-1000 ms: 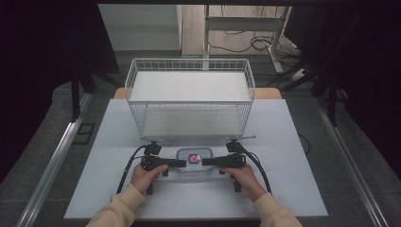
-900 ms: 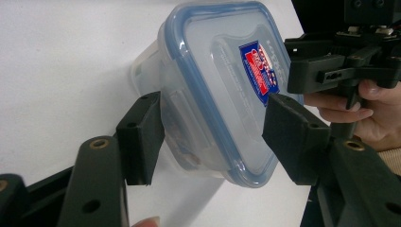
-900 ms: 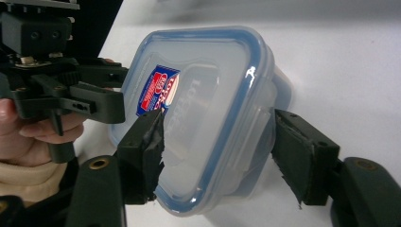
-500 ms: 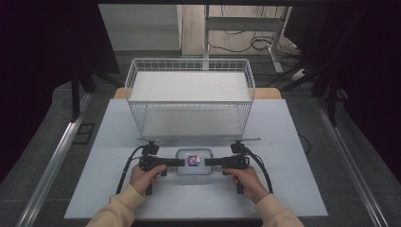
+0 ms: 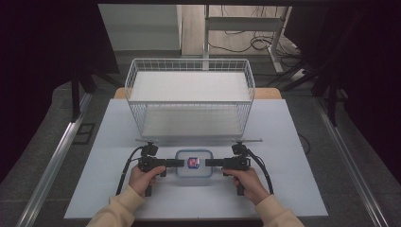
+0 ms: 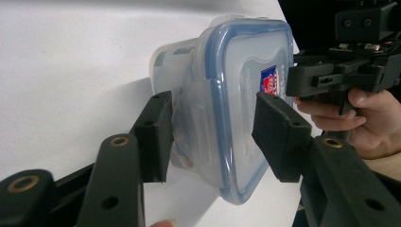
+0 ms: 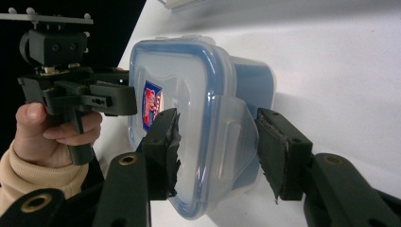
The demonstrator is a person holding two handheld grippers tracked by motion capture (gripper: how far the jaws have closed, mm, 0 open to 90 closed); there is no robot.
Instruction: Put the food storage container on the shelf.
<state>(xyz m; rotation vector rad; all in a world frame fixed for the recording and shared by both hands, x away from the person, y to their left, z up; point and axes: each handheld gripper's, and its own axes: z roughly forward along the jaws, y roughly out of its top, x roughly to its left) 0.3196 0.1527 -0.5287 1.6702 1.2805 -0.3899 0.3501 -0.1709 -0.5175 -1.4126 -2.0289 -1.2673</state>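
A clear plastic food container with a blue-rimmed lid and a red-and-blue sticker rests on the white table near the front edge. My left gripper comes at its left side and my right gripper at its right side. In the left gripper view, the container has its side clip flap between the jaws of my left gripper, which are apart. In the right gripper view, the container has its other flap between the jaws of my right gripper, which stands open, pads close to it.
A white wire basket stands behind the container in the middle of the table. A thin rod lies along its front foot. Dark floor and metal rails flank the table on both sides.
Both hands and the container have shifted slightly toward the table's front edge. The grippers stay on either side of the container.
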